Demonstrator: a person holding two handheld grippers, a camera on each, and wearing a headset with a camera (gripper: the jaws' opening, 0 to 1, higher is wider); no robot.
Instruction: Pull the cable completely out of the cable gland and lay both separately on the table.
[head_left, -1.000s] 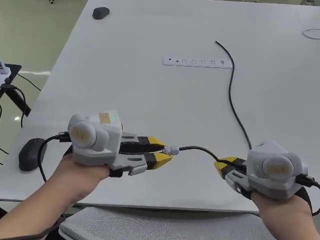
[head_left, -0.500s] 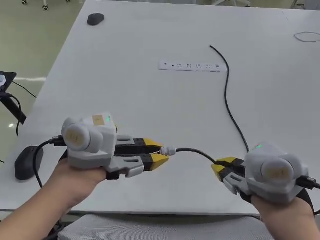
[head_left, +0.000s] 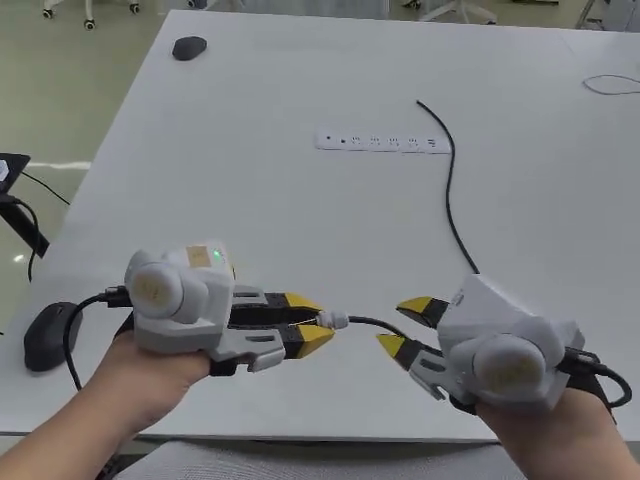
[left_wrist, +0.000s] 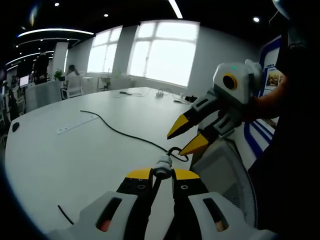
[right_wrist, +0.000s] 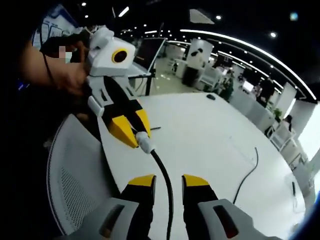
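My left gripper (head_left: 312, 326) is shut on the white cable gland (head_left: 336, 321), held just above the table's near edge. The black cable (head_left: 447, 205) leaves the gland, dips past my right gripper (head_left: 405, 326) and runs away across the white table (head_left: 250, 180). That right gripper stands open, its yellow jaws on either side of the cable close to the gland. In the left gripper view the gland (left_wrist: 162, 164) sits between the yellow tips, the right gripper (left_wrist: 187, 134) open just beyond. In the right gripper view the cable (right_wrist: 166, 187) passes between the spread jaws to the gland (right_wrist: 144, 142).
A white power strip (head_left: 382, 142) lies mid-table beside the cable. One black mouse (head_left: 189, 47) rests at the far left corner, another (head_left: 45, 335) by the left edge. A thin wire (head_left: 610, 82) lies at the far right. A mesh chair (right_wrist: 75, 170) stands under the near edge.
My right gripper has opened, let go of the cable and moved left toward the gland. The left gripper still holds the gland.
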